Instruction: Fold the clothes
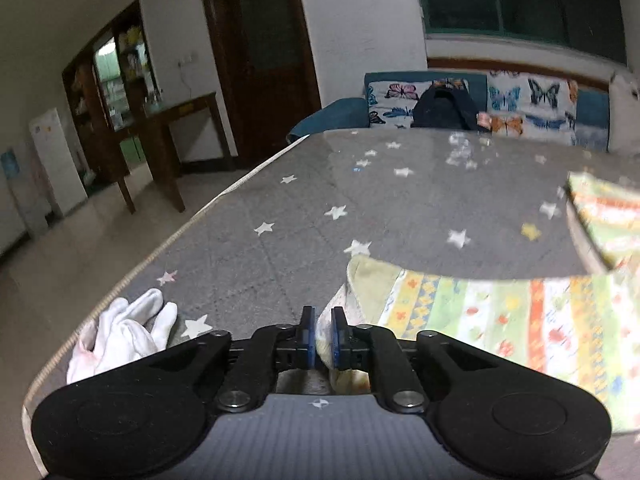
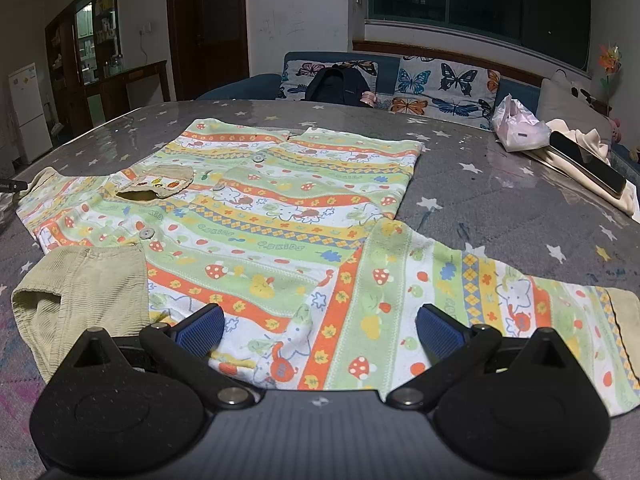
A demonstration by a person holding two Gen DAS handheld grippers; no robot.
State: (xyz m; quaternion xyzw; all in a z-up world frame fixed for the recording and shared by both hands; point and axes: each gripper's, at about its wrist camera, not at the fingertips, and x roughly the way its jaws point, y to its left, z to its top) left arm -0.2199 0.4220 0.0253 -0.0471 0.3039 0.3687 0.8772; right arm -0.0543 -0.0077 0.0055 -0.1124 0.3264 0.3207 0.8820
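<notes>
A child's patterned pyjama top (image 2: 280, 216) with green, orange and yellow stripes lies spread on the grey star-print table (image 2: 500, 208). One sleeve with an olive ribbed cuff (image 2: 80, 300) is folded across at the near left; the other sleeve (image 2: 500, 300) stretches right. My right gripper (image 2: 318, 334) is open just above the near part of the top. My left gripper (image 1: 322, 338) is shut on a sleeve cuff (image 1: 372, 280) of the same top (image 1: 520, 312) and holds it slightly lifted.
A white glove (image 1: 124, 336) lies by the table's left edge (image 1: 132, 272). A phone (image 2: 588, 162) on cream cloth and a plastic bag (image 2: 518, 124) sit at the far right. A butterfly-print sofa (image 2: 440, 84) with a black backpack (image 2: 336, 86) stands behind.
</notes>
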